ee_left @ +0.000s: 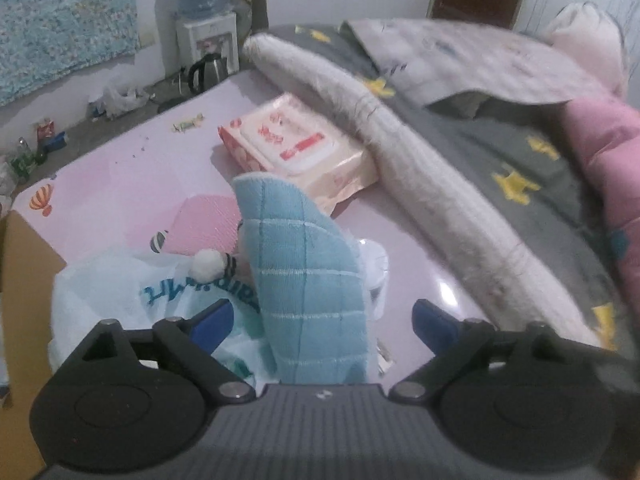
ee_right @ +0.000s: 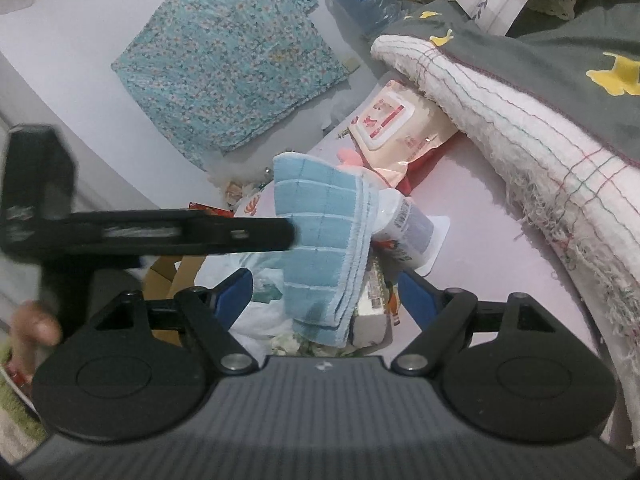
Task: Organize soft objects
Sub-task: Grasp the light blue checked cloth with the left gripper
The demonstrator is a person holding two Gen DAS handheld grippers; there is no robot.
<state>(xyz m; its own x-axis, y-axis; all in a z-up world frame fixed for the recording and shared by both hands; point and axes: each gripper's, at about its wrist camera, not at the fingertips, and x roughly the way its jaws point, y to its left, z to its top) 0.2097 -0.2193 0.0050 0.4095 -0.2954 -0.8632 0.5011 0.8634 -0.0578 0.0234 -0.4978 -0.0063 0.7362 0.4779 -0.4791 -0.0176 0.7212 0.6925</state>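
A light blue checked towel point(ee_left: 304, 280), folded, stands up out of a heap on the lilac mat point(ee_left: 120, 184). My left gripper point(ee_left: 324, 316) straddles it with the jaws wide; neither blue pad touches the cloth. In the right wrist view the same towel point(ee_right: 320, 240) lies between the pads of my right gripper point(ee_right: 326, 288), which is open too, with a gap on both sides. One black finger of the left gripper point(ee_right: 240, 234) reaches in from the left and ends at the towel's edge. A hand point(ee_right: 32, 328) shows low at the left.
Under the towel lie a white plastic bag point(ee_left: 120, 292), a white pompom point(ee_left: 206, 266), a pink pad point(ee_left: 204, 224) and a bottle point(ee_right: 408, 220). A wet-wipes pack point(ee_left: 296, 148) lies beyond. A rolled white blanket point(ee_left: 420, 168) and grey quilt point(ee_left: 500, 152) border the right; a cardboard box point(ee_left: 24, 280) the left.
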